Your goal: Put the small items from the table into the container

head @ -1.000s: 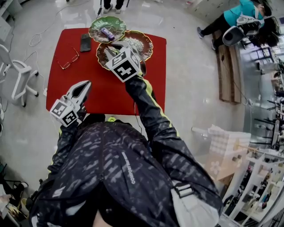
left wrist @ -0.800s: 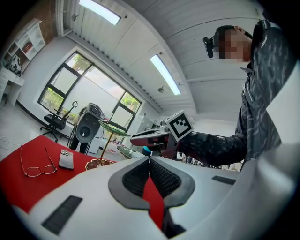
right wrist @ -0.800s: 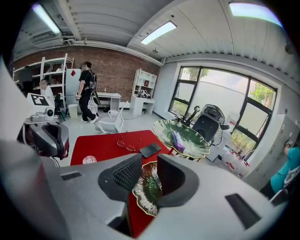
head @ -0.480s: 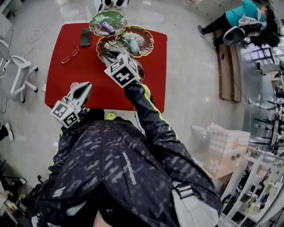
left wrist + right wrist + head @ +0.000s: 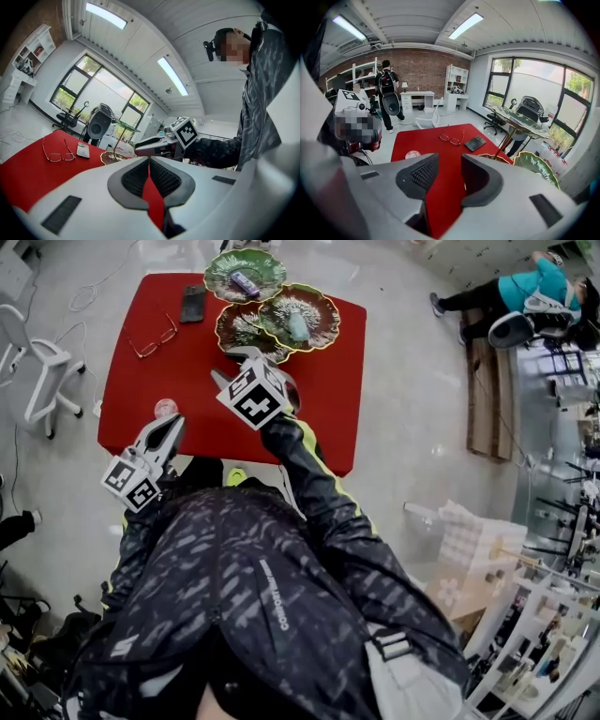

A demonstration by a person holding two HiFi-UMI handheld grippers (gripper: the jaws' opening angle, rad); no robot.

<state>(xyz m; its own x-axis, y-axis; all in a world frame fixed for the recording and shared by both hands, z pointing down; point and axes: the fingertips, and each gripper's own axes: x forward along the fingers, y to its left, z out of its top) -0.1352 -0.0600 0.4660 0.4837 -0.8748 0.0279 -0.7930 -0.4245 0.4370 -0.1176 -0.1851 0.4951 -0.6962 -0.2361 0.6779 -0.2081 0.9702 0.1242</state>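
A white chair (image 5: pixel 37 362) stands on the glossy grey floor (image 5: pixel 412 427) at the head view's left edge. At its far right, a person in a teal top (image 5: pixel 548 279) is beside a long brown wooden bench (image 5: pixel 486 381). In the right gripper view, a person in black with a backpack (image 5: pixel 388 91) stands before a red-brick wall (image 5: pixel 426 70) and white shelving (image 5: pixel 457 79).

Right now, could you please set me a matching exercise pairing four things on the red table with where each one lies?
Things:
1 glasses
2 phone
3 purple item
4 round disc

Places:
A in the green dish
B closest to the near edge of the red table
C flat, just left of that dish
D arms unfolded, on the table

Pairs: 1-D, 2-C, 3-A, 4-B
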